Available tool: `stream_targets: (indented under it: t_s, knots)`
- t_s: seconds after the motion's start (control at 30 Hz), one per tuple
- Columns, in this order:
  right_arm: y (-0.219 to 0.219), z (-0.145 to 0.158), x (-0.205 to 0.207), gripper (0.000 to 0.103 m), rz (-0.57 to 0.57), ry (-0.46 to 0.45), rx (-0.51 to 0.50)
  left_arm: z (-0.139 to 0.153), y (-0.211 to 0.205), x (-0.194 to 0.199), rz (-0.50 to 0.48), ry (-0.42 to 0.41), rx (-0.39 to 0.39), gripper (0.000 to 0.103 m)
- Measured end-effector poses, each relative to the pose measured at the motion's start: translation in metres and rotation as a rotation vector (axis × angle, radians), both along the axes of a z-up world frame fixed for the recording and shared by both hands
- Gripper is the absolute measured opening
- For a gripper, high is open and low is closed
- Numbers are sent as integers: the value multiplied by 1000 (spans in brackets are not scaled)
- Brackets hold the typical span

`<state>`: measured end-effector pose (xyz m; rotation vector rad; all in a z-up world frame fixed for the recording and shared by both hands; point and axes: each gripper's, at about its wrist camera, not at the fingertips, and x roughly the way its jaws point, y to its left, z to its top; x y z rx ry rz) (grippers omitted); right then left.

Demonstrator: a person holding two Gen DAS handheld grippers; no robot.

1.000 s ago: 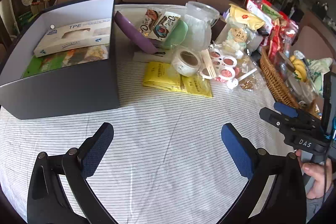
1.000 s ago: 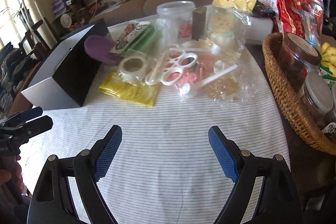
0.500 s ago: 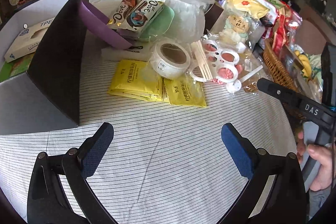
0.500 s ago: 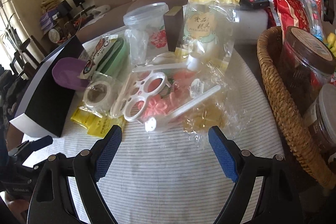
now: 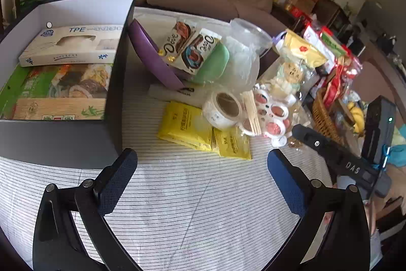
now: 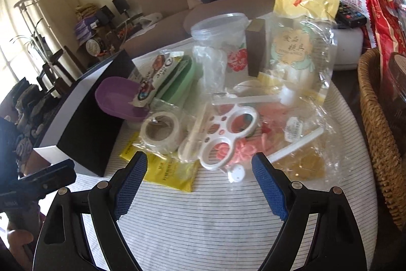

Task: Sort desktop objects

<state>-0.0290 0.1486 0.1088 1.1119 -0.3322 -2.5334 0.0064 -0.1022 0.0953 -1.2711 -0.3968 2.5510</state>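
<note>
where it lies, box (image 5: pixel 63 141) holds gloves (image 5: pixel 71 46).

Readable print on your table

You can read "TPE" on the tissue box (image 5: pixel 68 46), "Dove" on the two chocolate bags (image 5: pixel 190 47), and "DAS" on the right gripper (image 5: pixel 352 167).

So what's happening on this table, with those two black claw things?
A person is tidying the table with a handheld gripper in each hand. Both the left gripper and the right gripper hang above the striped tablecloth with jaws wide and nothing held. The dark box already holds a tissue box. Waiting loose are yellow packets, a tape roll, a white mould and chocolate bars.
</note>
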Motion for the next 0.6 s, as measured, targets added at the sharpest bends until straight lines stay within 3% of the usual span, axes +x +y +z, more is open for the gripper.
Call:
stream_targets:
  t_s: [0.13, 0.27, 0.6]
  knots:
    - [-18, -8, -2, 87, 41, -24, -34, 14, -18, 4, 39, 53, 25, 103]
    - [-30, -15, -3, 87, 57, -43, -66, 20, -33, 4, 54, 56, 57, 103]
    - [-50, -15, 1, 87, 73, -18, -37, 35, -60, 12, 81, 90, 178, 103]
